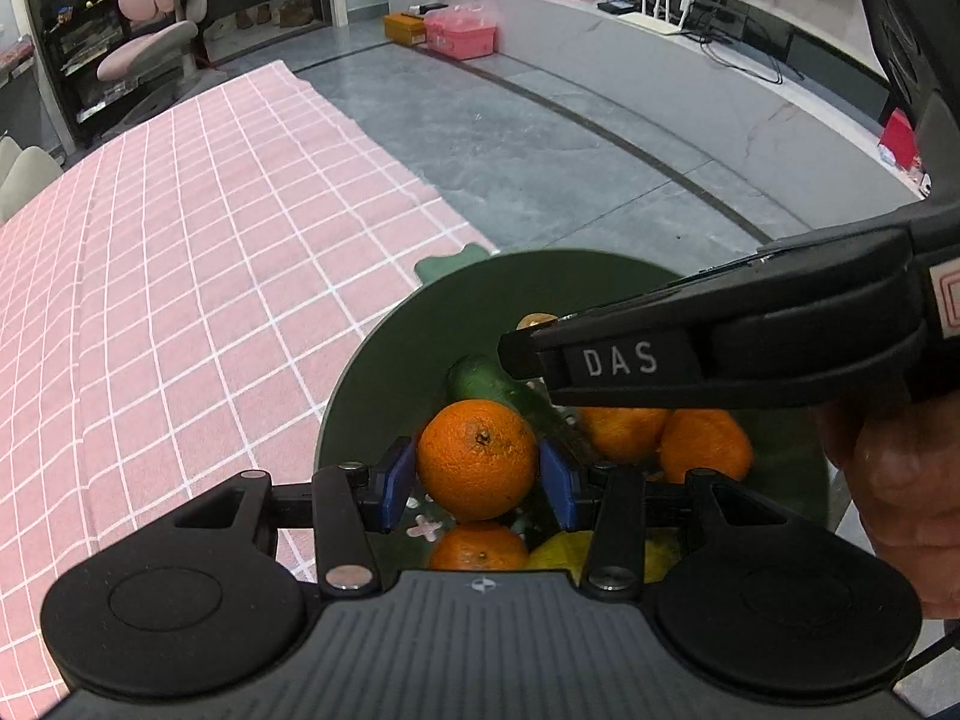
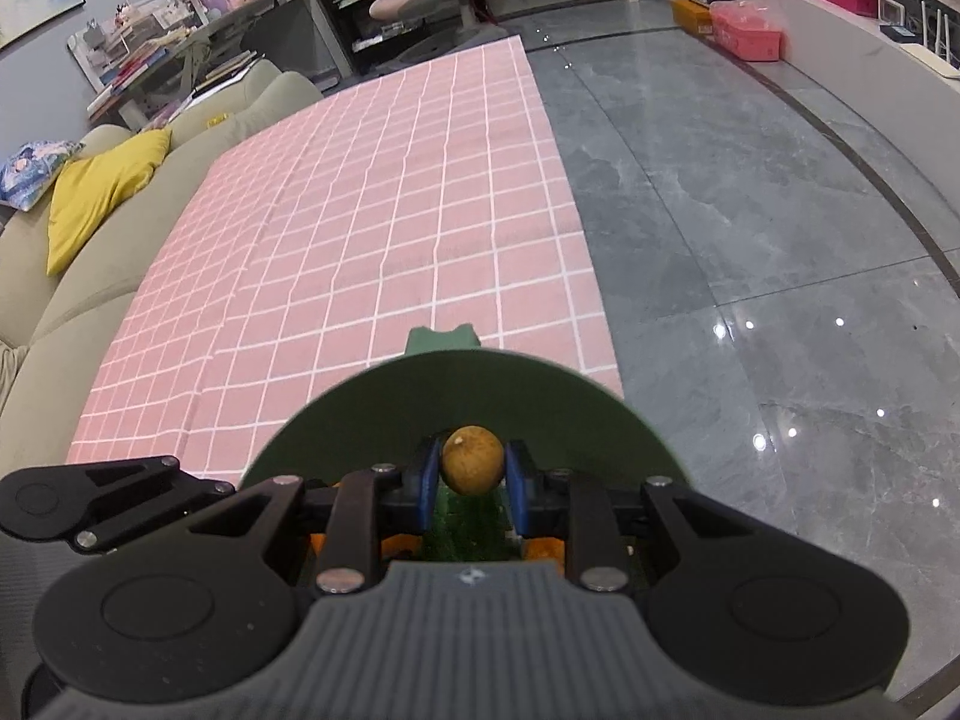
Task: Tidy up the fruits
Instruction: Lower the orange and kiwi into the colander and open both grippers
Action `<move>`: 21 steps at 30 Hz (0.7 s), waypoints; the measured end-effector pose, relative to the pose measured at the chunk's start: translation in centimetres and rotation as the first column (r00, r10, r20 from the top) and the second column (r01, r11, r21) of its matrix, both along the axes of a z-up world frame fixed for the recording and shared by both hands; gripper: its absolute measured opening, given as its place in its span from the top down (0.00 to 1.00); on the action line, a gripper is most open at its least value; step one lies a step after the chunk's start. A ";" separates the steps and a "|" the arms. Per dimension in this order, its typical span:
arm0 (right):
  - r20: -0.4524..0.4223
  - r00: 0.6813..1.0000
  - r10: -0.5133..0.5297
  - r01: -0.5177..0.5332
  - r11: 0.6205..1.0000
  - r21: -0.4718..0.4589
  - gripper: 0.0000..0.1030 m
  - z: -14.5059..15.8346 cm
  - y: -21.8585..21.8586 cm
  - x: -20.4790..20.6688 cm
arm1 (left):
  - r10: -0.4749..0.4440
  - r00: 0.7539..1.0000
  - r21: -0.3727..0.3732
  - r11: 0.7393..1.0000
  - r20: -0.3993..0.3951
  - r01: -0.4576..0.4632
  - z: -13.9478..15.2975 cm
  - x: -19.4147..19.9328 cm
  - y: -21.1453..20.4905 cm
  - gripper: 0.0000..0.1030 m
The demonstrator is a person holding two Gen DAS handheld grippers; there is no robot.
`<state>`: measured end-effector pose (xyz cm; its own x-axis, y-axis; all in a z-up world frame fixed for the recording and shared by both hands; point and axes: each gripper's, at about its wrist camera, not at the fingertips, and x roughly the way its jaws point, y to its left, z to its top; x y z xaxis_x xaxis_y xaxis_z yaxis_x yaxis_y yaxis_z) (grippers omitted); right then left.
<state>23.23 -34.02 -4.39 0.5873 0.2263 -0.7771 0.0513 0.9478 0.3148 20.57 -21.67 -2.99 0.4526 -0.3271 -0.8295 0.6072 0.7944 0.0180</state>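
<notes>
1. Orange (image 1: 477,459) is being gripped between the blue pads (image 1: 396,489) of the left gripper (image 1: 478,480), over the dark green bowl (image 1: 384,348).
2. Small brown round fruit (image 2: 473,459), perhaps a longan, is being clamped by the right gripper (image 2: 471,477), also above the bowl.
3. Further oranges (image 1: 705,444), a cucumber (image 1: 486,381) and a yellow fruit (image 1: 561,549) are being held inside the bowl, touching one another.
4. Pink checked cloth (image 2: 390,228) is being left bare of fruit, as far as is shown.
5. Progress is being judged as early or midway: two fruits are being lifted or lowered, which cannot be told; several are remaining unsorted.
</notes>
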 end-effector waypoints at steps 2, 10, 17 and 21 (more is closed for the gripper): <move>-0.006 1.000 0.005 -0.005 1.000 -0.003 0.81 -0.4 0.2 0.3 | 0.000 1.000 0.008 1.000 -0.001 0.000 -0.2 0.0 0.1 0.50; -0.025 1.000 0.004 -0.004 1.000 -0.018 0.80 -1.6 0.5 0.8 | -0.003 1.000 0.027 1.000 -0.005 0.003 -0.7 0.2 -0.2 0.50; -0.023 1.000 -0.006 0.006 1.000 -0.014 0.75 -1.6 0.5 0.9 | 0.003 1.000 0.052 0.999 0.002 -0.003 -0.8 -0.3 -0.7 0.45; -0.029 1.000 -0.012 0.011 1.000 -0.014 0.71 -1.6 0.3 0.9 | 0.023 1.000 0.020 1.000 0.008 -0.023 0.1 0.0 -0.1 0.37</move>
<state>24.12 -33.69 -5.94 0.5670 0.2086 -0.7969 0.0711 0.9514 0.2996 20.53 -21.77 -2.87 0.4665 -0.2996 -0.8322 0.5885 0.8075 0.0392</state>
